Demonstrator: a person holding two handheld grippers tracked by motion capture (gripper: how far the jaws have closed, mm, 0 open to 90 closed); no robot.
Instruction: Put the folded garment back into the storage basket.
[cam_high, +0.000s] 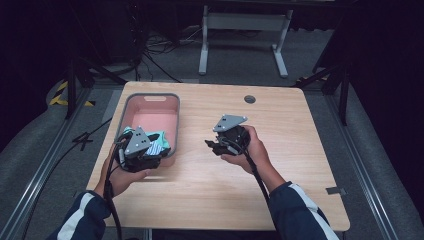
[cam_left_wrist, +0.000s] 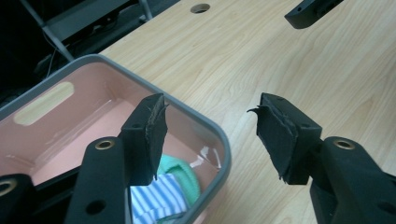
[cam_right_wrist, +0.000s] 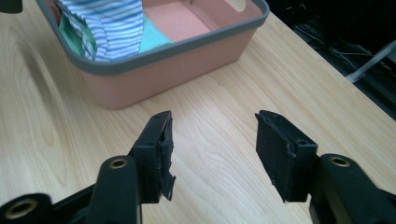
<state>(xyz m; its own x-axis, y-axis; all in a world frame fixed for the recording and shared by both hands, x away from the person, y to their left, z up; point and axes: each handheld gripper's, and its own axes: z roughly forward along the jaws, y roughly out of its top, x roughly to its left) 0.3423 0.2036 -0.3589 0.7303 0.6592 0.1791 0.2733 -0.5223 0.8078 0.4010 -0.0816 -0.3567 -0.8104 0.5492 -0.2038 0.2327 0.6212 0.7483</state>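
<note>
A pink bin with a grey rim (cam_high: 153, 98) stands at the table's left side. A blue-and-white striped cloth with green parts (cam_high: 161, 141) lies in its near end; the same cloth (cam_left_wrist: 161, 196) (cam_right_wrist: 114, 23) lies loose in both gripper views. My left gripper (cam_left_wrist: 210, 135) hangs over the bin's near corner, open, with nothing between its jaws. My right gripper (cam_right_wrist: 212, 151) hovers over bare wood to the right of the bin (cam_right_wrist: 173, 56), open and empty. In the high view the left gripper (cam_high: 142, 150) and right gripper (cam_high: 212, 145) are each held in a hand.
The wooden table (cam_high: 280, 165) has a round cable hole (cam_high: 250, 99) near its far edge. A white metal frame (cam_high: 245, 30) and cables lie on the floor beyond. Dark rails run along both sides of the table.
</note>
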